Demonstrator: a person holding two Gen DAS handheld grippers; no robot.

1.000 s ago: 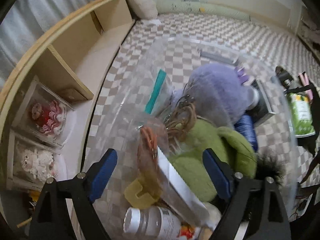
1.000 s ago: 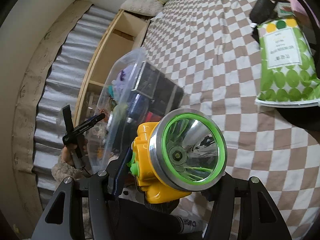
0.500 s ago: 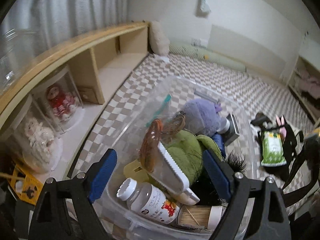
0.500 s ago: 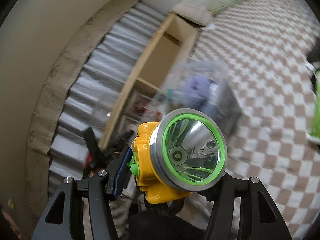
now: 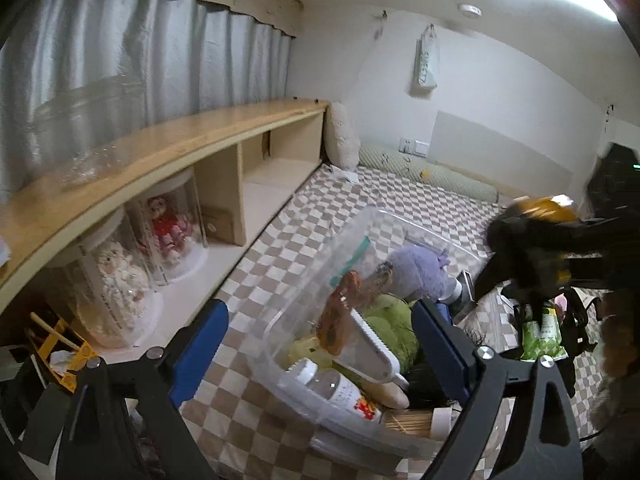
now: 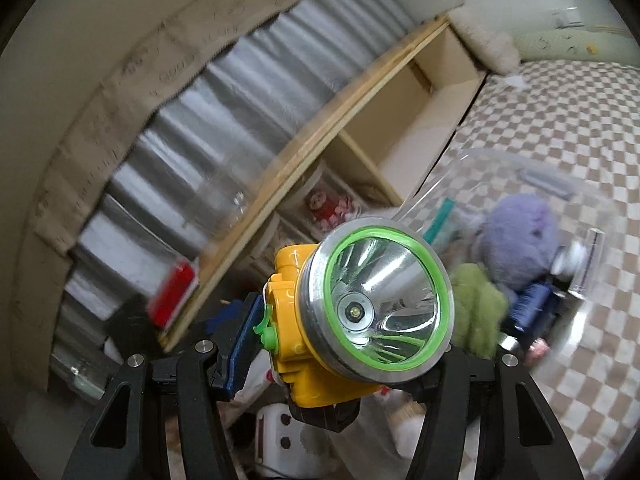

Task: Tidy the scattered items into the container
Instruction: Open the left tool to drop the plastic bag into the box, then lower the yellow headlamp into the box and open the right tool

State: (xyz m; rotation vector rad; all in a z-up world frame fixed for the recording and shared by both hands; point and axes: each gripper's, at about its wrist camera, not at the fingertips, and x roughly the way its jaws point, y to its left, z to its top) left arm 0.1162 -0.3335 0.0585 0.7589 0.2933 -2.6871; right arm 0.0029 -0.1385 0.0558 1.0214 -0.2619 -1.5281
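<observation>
1. The yellow plastic headlamp with a green-ringed silver reflector (image 6: 360, 312) sits between the fingers of the right gripper (image 6: 340, 344). Its lens faces forward, away from the camera's mount, and its body-to-lens axis runs along the fingers.
2. Right gripper: part-spread, the blue pads clamped on the headlamp's yellow body, left pad (image 6: 244, 340) in plain sight, the right one hidden behind the reflector.
3. Left gripper (image 5: 320, 344): jaws spread wide and just been opening further; nothing pinched. The clear plastic storage bin (image 5: 304, 280) lies below and ahead of them, untouched.
4. The left wrist view alone shows the bin's near contents: a white-capped bottle (image 5: 332, 388), a white serrated tool (image 5: 376, 354), an orange item, a green plush (image 5: 394, 320) and, farther in, a purple plush (image 5: 416, 268). It also shows the right gripper, blurred, holding the headlamp (image 5: 548, 206) to the right of and beyond the bin, above a green-dotted pouch (image 5: 542, 334) on the checked bedcover (image 5: 280, 264).
5. The right wrist view shows the bin ahead and right of the headlamp, blurred.
6. Farthest, to the left: a wooden shelf (image 5: 168, 148) holding cased dolls, backed by a grey curtain (image 5: 120, 48).
</observation>
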